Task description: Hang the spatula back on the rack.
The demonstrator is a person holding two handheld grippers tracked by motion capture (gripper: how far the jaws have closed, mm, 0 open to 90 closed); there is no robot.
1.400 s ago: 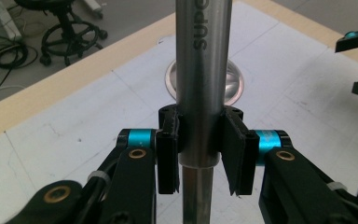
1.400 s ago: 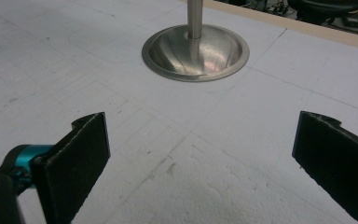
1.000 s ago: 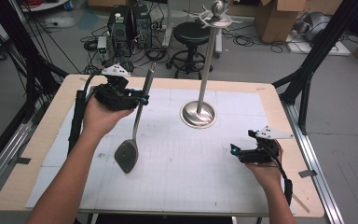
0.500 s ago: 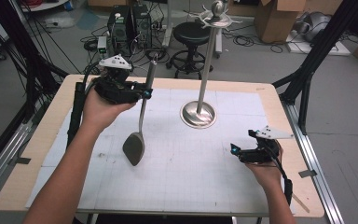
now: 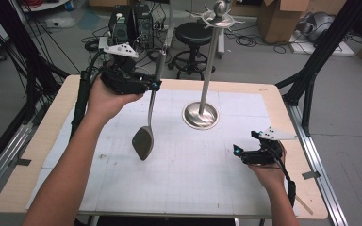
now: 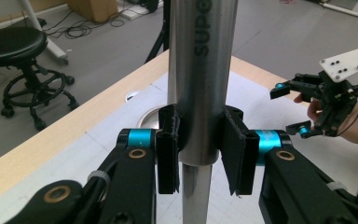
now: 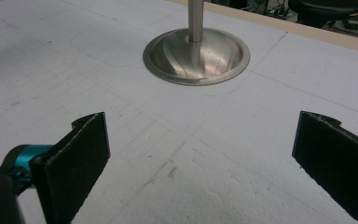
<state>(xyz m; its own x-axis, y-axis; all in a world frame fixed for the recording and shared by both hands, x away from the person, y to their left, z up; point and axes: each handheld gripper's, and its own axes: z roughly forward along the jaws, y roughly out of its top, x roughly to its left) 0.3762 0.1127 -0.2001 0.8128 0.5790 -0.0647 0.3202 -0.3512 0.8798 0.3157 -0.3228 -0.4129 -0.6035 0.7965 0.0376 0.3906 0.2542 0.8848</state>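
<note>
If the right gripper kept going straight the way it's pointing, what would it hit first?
Probably the round base of the metal stand, which lies ahead of the open right gripper across bare white table mat. Nothing sits between them, though depth is hard to judge.

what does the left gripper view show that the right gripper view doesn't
Left gripper view alone: the left tool shut on the spatula's steel handle, a black stool on the floor, and the right tool farther off in a hand. Right gripper view alone: its own jaws standing wide apart with nothing between them, and the stand's round steel base with its pole rising from the middle. Both share the white table mat and the table's wooden edge.
</note>
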